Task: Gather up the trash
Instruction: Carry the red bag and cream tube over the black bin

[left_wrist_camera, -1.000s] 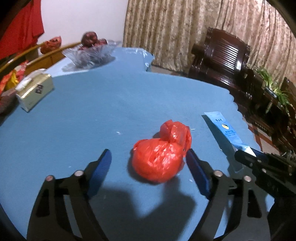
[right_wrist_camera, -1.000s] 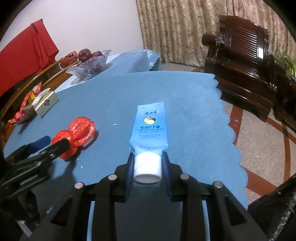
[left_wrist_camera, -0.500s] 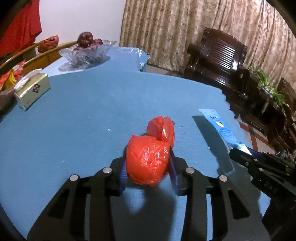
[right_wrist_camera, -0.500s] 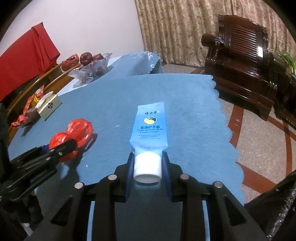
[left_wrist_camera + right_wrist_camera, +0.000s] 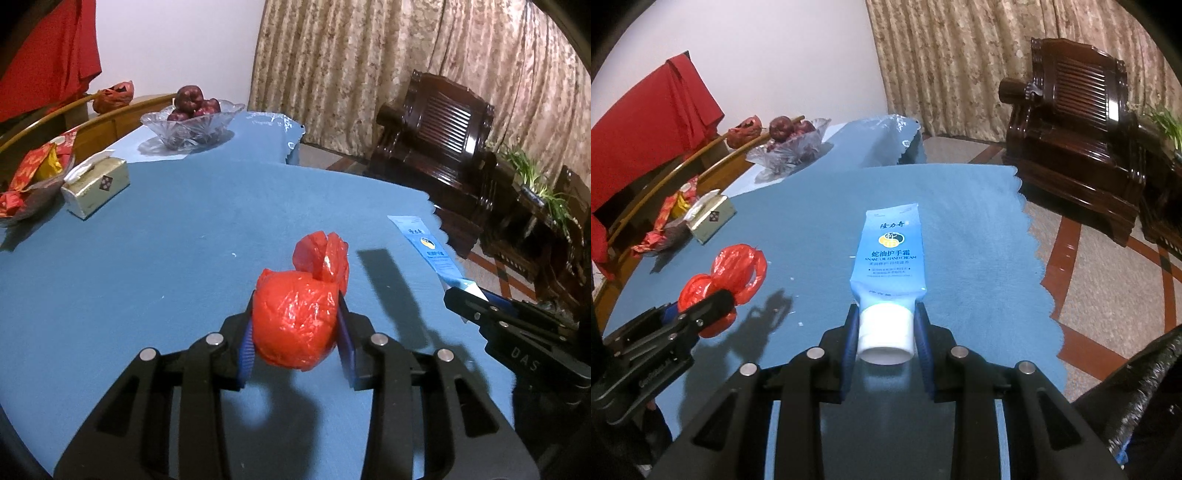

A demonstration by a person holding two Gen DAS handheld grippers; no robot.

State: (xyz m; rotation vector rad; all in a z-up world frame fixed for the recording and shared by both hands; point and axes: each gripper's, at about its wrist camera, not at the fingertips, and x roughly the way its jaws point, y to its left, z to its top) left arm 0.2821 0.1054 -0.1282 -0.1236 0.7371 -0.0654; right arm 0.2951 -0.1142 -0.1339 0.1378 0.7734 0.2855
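Open tablecloth (image 5: 155,266) ahead; tissue box (image 5: 96,186) far left.

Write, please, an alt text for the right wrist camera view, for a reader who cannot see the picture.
The right gripper is shut on the white cap of a blue hand cream tube, held above a blue tablecloth. At the left edge, the left gripper holds a crumpled red plastic bag. Farther back stand a tissue box and a glass fruit bowl.

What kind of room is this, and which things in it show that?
Probably a home living or dining room: a carved dark wooden armchair, long patterned beige curtains, and a clear glass bowl of dark red fruit on a table with a blue cloth.
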